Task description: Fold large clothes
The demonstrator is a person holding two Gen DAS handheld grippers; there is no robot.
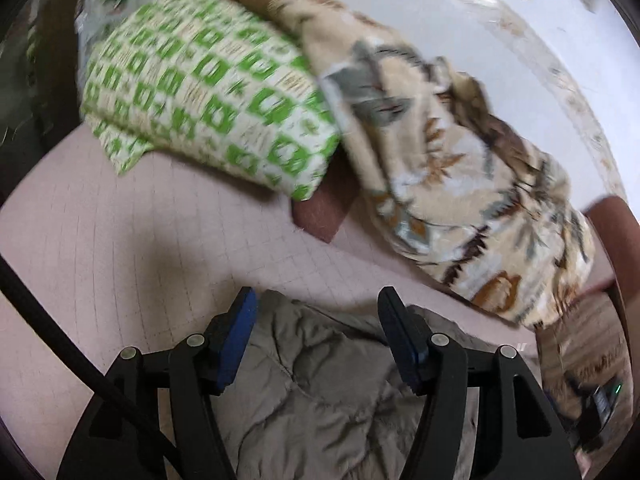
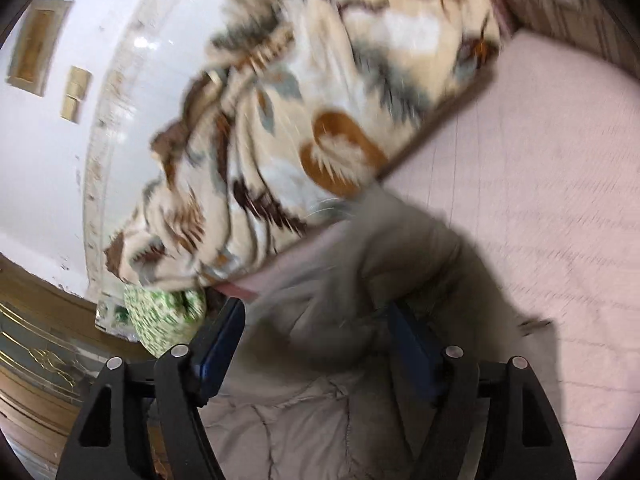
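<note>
At the far left of the left wrist view a green-and-white patterned pillow (image 1: 208,92) lies on the pink quilted bed (image 1: 132,248), pushed up toward the wall end, probably to leave the middle of the mattress free as a folding surface. Just right of it, and overlapping its edge, a beige blanket with brown and grey leaf prints (image 1: 460,184) is heaped along the white wall (image 1: 420,4), likewise out of the way. Nearer the camera, the task's thing, a grey-tan quilted garment (image 1: 320,380), lies rumpled on the bed below the left gripper (image 1: 316,336); its blue-padded jaws stand apart with the cloth under and between them, and no pad visibly presses on it, so this side looks released. In the right wrist view the same blanket (image 2: 304,120) fills the upper left and the pillow (image 2: 160,316) peeks out beneath it, while bare pink bedspread (image 2: 540,184) stretches to the right. There the garment (image 2: 360,264) rises in a blurred hump between the spread jaws of the right gripper (image 2: 320,340); the far pad is partly hidden by cloth, yet the jaws look wide and not clamped. With both sides let go, the garment seems just laid down, likely so that its edges can be taken afresh for a fold.
</note>
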